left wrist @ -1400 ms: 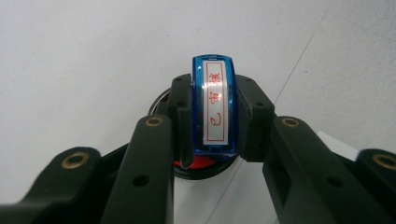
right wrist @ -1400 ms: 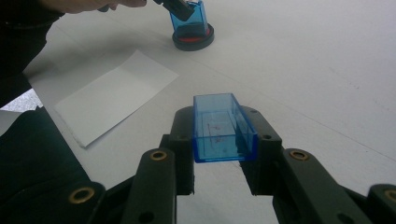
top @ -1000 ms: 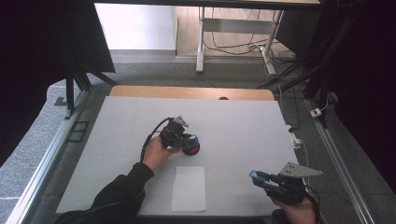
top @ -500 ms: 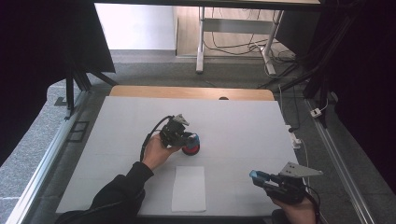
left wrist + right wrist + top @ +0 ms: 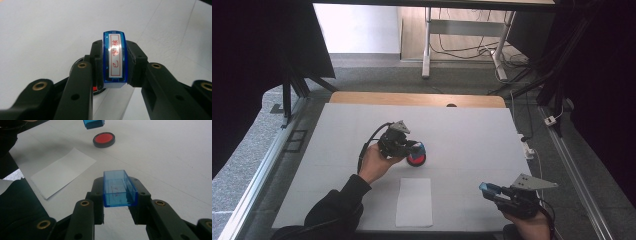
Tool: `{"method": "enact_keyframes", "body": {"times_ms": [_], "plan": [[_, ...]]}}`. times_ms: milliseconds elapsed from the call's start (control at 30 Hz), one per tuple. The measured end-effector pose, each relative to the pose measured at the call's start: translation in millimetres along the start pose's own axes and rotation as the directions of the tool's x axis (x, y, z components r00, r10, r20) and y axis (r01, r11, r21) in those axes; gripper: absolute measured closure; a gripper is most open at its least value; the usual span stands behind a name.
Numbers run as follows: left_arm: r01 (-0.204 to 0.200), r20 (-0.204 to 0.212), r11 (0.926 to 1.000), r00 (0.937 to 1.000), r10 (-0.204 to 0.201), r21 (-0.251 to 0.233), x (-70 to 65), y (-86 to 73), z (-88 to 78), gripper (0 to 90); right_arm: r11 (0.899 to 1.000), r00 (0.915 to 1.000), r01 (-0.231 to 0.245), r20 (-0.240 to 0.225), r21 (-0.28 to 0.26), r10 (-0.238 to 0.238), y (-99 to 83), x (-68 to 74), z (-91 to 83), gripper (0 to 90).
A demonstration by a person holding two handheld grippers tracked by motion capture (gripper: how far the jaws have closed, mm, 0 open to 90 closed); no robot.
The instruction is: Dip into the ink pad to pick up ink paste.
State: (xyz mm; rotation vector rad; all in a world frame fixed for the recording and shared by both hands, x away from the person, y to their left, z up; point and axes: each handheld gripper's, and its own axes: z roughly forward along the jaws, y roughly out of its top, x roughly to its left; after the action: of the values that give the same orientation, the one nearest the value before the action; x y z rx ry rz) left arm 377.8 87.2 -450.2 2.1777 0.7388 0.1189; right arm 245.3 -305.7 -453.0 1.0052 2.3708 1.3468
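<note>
Blue stamp [image 5: 114, 59], clamped between the pads of the left gripper [image 5: 414, 148], jaws closed on its two long sides. Label on top white, with red characters, framed in blue translucent plastic. In the high view, held above the middle of the white table [image 5: 472, 130], over or just beside the round red ink pad [image 5: 416, 159]; whether stamp and pad touch, not clear from above. In the right gripper view, lower edge of the stamp [image 5: 93, 123] hanging in the air near the ink pad [image 5: 104, 139] and apart from it, shadow cast on the table beside the pad. Ink pad: black rim, red disc, lying flat.

Clear blue cap [image 5: 119, 188], an open rectangular shell, pinched between the pads of the right gripper [image 5: 490, 190], jaws closed on its long walls, faint red marks inside. Held low over the near right part of the table, well apart from stamp and pad.

White paper sheet [image 5: 414, 201], flat on the table near the front edge, between the two grippers, just nearer than the ink pad; same sheet [image 5: 63, 172] in the right gripper view, left of the cap. Dark sleeve [image 5: 337, 207] leading up to the left hand [image 5: 374, 164]. Wooden strip [image 5: 412, 98] along the far edge of the table.
</note>
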Motion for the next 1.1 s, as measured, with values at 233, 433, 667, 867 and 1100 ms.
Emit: {"method": "enact_keyframes", "body": {"times_ms": [233, 433, 667, 867, 1100], "plan": [[-0.011, 0.029, 0.9998, 0.9995, 0.011, -0.018, -6.0, -1.0, -12.3, 70.2, 1.000, 1.0000, -0.002, -0.005, 0.000, 0.002, -0.1, 0.1, 0.4, 68.6], [-0.017, 0.054, 0.9992, 0.9984, 0.019, -0.036, -11.9, -3.3, -25.0, 70.2, 1.000, 1.0000, 0.003, 0.000, 0.005, -0.003, 0.1, 0.5, -0.1, 68.5], [-0.022, 0.081, 0.9985, 0.9964, 0.026, -0.051, -20.1, -5.9, -35.8, 70.2, 1.000, 1.0000, 0.000, -0.003, -0.001, 0.000, -0.2, 0.8, -0.3, 68.5], [-0.028, 0.100, 0.9978, 0.9944, 0.034, -0.060, -29.1, -7.7, -42.2, 70.2, 1.000, 1.0000, -0.004, -0.002, 0.005, 0.004, -0.3, 0.4, -0.7, 68.6], [-0.032, 0.119, 0.9974, 0.9921, 0.040, -0.065, -37.7, -12.2, -49.8, 70.2, 1.000, 1.0000, 0.002, -0.006, 0.011, -0.002, -0.4, 1.1, 0.5, 68.6]]}}
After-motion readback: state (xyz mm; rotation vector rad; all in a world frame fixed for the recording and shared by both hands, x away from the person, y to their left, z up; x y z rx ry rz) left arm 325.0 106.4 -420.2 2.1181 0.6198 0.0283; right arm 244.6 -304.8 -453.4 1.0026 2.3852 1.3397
